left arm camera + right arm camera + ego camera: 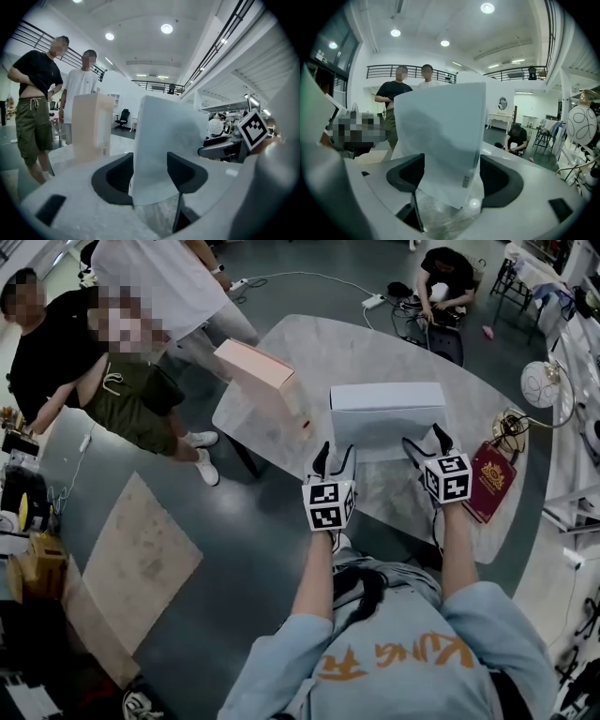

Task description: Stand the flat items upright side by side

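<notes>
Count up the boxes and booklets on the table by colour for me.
pink box: 1
white box: 1
dark red booklet: 1
Total: 3

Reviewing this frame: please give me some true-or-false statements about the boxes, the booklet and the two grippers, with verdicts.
1. The white box is between the jaws of both the left gripper and the right gripper. True.
2. The pink box lies flat on the table. False: it stands upright, to the left of the white box.
3. The dark red booklet lies flat on the table, to the right of the right gripper. True.
4. The pink box and the white box touch. False: bare table shows between them.
</notes>
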A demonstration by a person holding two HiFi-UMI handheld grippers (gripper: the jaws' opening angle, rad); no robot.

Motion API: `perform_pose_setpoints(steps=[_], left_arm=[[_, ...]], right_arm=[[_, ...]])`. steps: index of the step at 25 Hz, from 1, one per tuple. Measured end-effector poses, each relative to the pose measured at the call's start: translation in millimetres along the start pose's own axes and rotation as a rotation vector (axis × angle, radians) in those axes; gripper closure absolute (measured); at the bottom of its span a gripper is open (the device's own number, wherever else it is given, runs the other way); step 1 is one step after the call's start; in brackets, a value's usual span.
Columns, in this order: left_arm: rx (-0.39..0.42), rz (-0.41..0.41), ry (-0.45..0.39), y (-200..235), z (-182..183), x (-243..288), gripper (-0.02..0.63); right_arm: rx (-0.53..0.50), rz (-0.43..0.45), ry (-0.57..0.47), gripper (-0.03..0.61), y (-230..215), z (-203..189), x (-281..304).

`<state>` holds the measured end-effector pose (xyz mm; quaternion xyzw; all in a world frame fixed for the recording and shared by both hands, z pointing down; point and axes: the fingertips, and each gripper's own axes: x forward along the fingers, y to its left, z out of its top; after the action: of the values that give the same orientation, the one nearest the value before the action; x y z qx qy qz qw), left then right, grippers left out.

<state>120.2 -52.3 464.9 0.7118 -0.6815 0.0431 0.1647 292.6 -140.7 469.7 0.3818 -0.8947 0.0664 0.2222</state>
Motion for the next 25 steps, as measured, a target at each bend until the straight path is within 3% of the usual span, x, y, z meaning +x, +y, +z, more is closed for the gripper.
perform_pose_setpoints(steps=[3, 7, 10, 14, 18, 25], left_arm=[[-0.003, 0.01, -0.011, -6.1, -2.4, -10.8, 0.396], [-0.021, 0.04, -0.023, -11.4, -8.3, -26.7, 0.475], [-0.032, 0.063, -0.028, -16.5, -13.3, -39.0, 0.528], [-0.031, 0.093, -0.033, -23.6, -17.7, -51.7, 0.582], [-0.021, 0.106, -0.025, -28.8, -20.4, -60.6, 0.601], [0.036, 0.164, 0.005, -25.2, -24.7, -71.5, 0.601]], right_arm=[[0.015, 0.001, 0.001, 0.224, 2.9, -6.7, -8.1], [0.028, 0.022, -0.036, 0.407, 10.0, -10.0, -25.1], [0.036, 0.046, -0.057, 0.459, 17.7, -12.4, -39.0], [0.057, 0.075, -0.084, 0.575, 25.3, -17.0, -55.0], [0.096, 0.153, -0.12, 0.577, 38.6, -19.7, -68.6], [0.114, 0.188, -0.134, 0.577, 48.3, -20.1, -69.7]])
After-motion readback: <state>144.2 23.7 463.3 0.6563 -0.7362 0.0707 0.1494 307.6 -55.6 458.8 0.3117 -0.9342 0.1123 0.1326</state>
